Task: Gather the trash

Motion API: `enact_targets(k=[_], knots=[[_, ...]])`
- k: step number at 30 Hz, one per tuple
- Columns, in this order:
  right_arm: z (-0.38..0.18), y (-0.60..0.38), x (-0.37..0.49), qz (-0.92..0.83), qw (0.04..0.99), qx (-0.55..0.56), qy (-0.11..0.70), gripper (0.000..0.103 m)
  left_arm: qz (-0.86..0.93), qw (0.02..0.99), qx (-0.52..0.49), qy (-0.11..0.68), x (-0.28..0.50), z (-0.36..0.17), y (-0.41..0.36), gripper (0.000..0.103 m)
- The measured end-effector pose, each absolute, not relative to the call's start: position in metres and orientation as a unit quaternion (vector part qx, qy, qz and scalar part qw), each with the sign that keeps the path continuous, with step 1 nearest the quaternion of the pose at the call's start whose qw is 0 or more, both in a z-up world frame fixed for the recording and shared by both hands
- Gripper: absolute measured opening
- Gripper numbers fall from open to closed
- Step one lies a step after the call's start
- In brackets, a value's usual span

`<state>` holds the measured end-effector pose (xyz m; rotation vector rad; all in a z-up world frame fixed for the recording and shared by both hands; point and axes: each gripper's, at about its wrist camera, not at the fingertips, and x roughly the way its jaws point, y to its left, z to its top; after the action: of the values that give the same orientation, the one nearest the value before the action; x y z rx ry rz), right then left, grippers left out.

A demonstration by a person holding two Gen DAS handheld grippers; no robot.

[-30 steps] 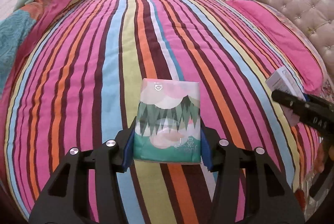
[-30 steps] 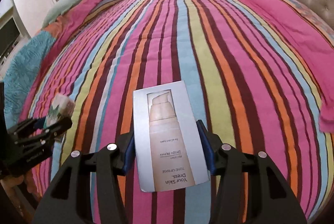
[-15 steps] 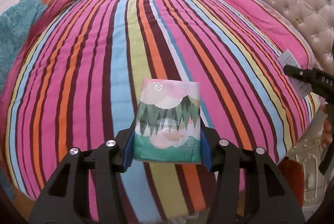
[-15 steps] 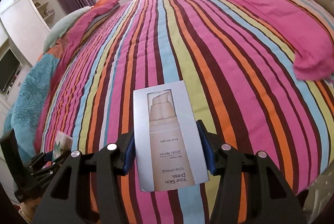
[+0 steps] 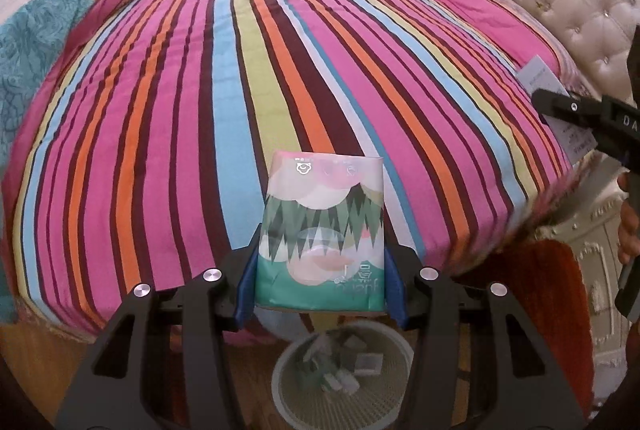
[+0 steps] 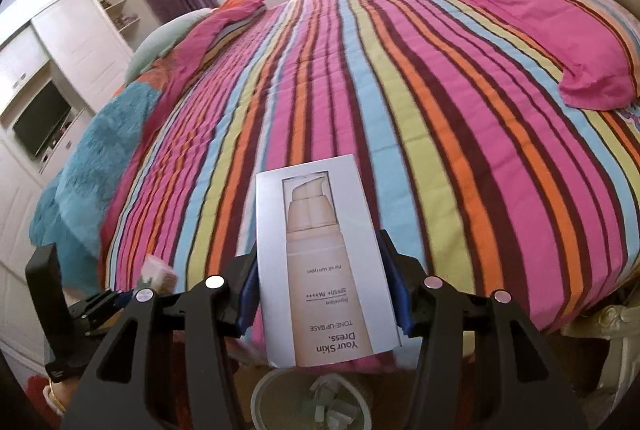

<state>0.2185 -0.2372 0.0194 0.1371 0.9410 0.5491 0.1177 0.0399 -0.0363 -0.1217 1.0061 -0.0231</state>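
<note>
Striped bedspread (image 5: 200, 109) edge beside bin (image 5: 304, 382)

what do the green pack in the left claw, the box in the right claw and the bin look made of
Tissue pack: soft plastic film, slightly glossy, its printed surface faintly wrinkled and bulging. Cosmetic box: thin cardboard, smooth printed finish, with crisp flat faces and sharp edges. Waste bin: probably moulded plastic, pale and matte, with a fine lattice of holes in the wall; woven material cannot be ruled out.

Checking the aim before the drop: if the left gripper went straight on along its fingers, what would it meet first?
Probably the striped bedspread. The left gripper, shut on the tissue pack, points over the bed's edge, while the wastebasket sits lower, under the fingers, off that line. Depth is hard to judge in this fisheye view.
</note>
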Motion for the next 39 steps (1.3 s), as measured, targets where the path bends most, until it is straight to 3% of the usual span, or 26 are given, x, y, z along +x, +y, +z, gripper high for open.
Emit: enact_targets(k=[20, 39], knots=[[-0.053, -0.205, 0.126, 0.286, 0.777, 0.053, 0.558, 0.050, -0.048, 0.828, -0.054, 0.555, 0.030, -0.099, 0.017, 0.051], [-0.137, -0.198, 0.105, 0.254, 0.666, 0.076, 0.697, 0.050, -0.074, 0.753, -0.057, 0.652, 0.026, -0.156, 0.005, 0.051]])
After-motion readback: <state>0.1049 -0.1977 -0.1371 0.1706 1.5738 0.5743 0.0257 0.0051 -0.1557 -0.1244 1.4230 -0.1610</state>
